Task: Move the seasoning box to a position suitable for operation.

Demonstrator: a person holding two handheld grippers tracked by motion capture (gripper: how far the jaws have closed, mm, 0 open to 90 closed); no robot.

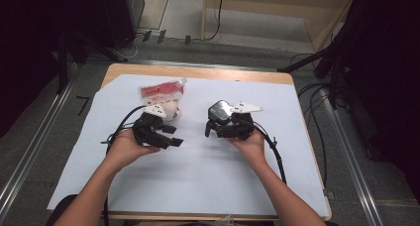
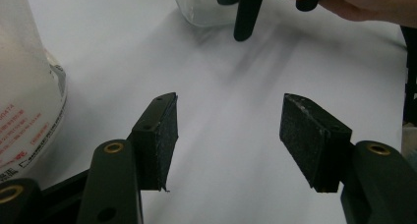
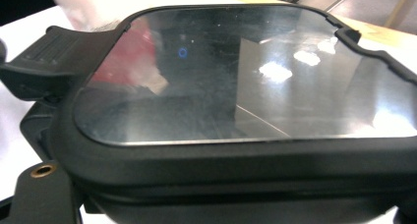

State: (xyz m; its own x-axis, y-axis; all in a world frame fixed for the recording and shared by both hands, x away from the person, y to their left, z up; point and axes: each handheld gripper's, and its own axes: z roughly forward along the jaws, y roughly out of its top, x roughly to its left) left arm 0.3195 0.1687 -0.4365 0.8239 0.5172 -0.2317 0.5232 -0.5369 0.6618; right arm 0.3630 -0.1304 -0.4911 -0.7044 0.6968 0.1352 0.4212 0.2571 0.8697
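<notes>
White paper covered my desk (image 1: 198, 176). My left gripper (image 2: 228, 140) had its fingers spread over bare paper beside a red-and-white pouch (image 1: 162, 94). My right gripper (image 1: 220, 124) pinched a black-rimmed, glossy lid (image 3: 241, 71).

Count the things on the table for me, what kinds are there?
Bags: 1, the red and white bag
Lids: 1, the black lid with a shiny top
Grippers: 2, left gripper and right gripper
Total: 4
</notes>
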